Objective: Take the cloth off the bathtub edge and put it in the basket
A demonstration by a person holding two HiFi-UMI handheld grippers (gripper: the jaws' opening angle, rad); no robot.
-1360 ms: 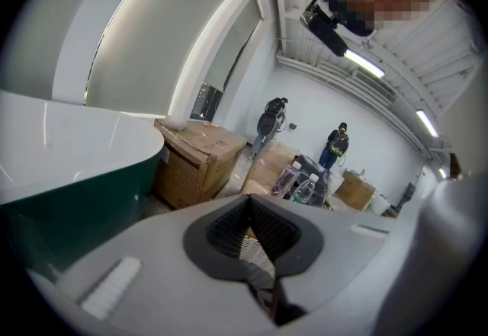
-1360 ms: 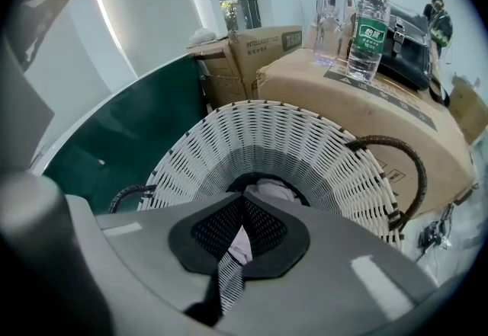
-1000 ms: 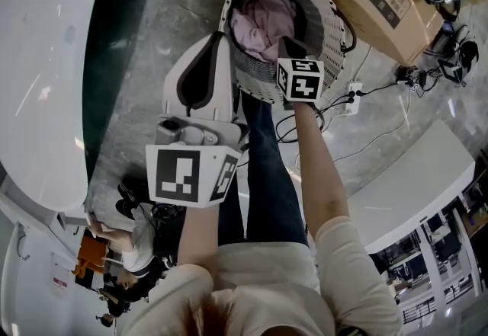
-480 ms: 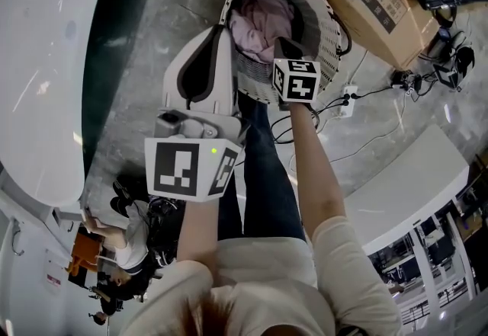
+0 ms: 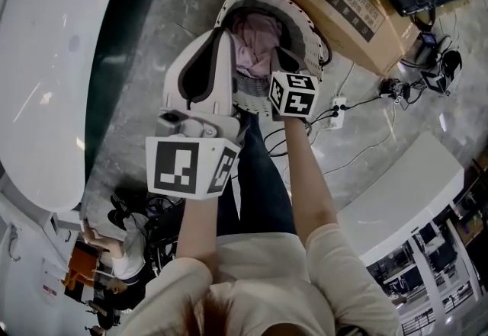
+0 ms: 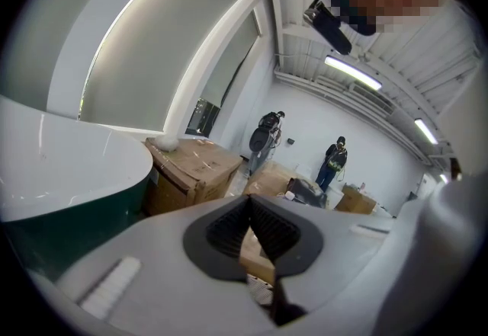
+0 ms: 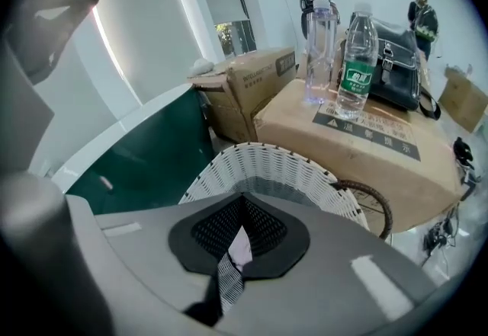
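One pink cloth (image 5: 254, 43) lies inside one white basket (image 5: 303, 12).
Two grippers, left gripper (image 5: 219, 41) and right gripper (image 5: 284, 62), both closed, empty; basket at twelve o'clock of them; one bathtub (image 5: 46, 60) at nine.

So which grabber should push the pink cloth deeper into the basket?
Right, probably. The right gripper hangs over the basket, pointing down toward the pink cloth. The left gripper sits at the rim, aimed across the room.
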